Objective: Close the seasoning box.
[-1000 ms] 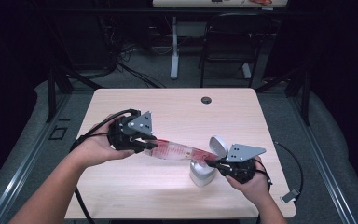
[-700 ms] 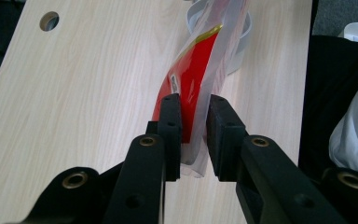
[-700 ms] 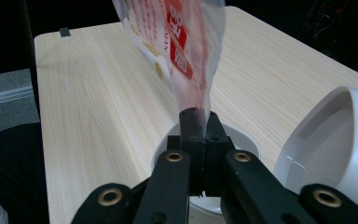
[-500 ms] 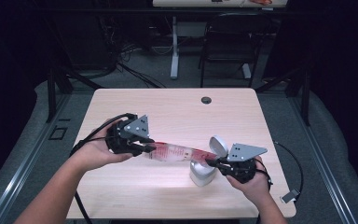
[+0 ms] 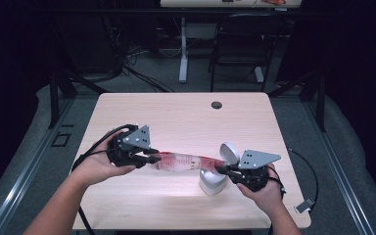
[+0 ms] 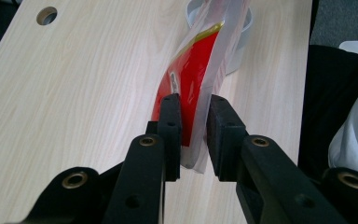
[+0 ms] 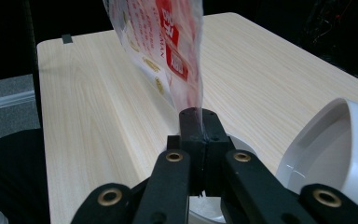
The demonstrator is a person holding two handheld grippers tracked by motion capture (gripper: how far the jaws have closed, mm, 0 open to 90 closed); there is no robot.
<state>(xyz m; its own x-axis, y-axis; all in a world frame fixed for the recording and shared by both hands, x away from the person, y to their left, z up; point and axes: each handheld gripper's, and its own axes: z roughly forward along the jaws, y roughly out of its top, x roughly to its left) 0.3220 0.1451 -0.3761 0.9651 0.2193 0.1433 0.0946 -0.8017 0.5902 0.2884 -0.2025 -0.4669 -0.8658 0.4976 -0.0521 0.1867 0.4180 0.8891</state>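
One red-and-clear plastic pouch [image 5: 181, 160] hangs stretched above the table [image 5: 176, 117] between two grippers. The left gripper [image 5: 149, 157] has its fingers clamped on one end; the right gripper [image 5: 221, 170] has its fingers pinched tight on the other, over one white lidded container [image 5: 214, 178]

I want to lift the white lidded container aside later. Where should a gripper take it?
Grip the white container across its round body, coming from above. Its hinged lid stands open and tilted, likely a poor hold, and the plastic pouch stretches above it.
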